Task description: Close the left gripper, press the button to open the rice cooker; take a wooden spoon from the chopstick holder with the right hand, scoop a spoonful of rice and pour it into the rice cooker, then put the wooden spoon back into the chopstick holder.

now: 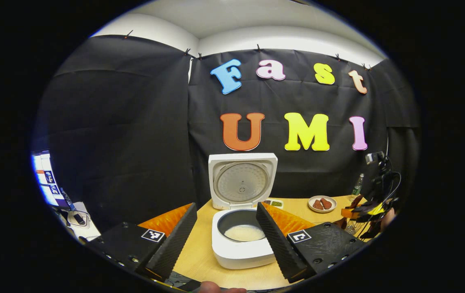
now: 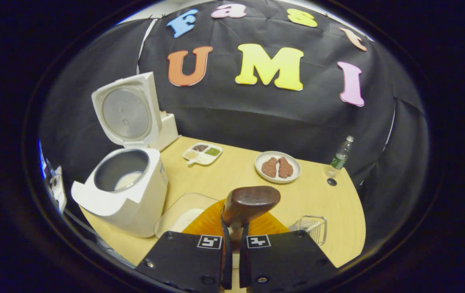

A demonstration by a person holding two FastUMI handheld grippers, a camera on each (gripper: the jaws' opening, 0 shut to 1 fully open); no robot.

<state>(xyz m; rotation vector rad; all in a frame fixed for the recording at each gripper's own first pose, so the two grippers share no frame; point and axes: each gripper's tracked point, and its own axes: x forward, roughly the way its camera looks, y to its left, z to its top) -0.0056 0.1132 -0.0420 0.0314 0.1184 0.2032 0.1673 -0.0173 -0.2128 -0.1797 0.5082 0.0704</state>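
At the bottom centre of the right gripper view, the right tool (image 2: 235,244) is clamped on a wooden spoon (image 2: 248,202), bowl raised above a glass dish (image 2: 183,211) of rice on the bench (image 2: 322,199). At left stands the cooker (image 2: 126,191), lid up, rice in its pot. A wire holder (image 2: 312,228) sits at lower right. In the left gripper view, the left tool (image 1: 226,234) is wide apart, framing the cooker (image 1: 240,236) at bottom centre.
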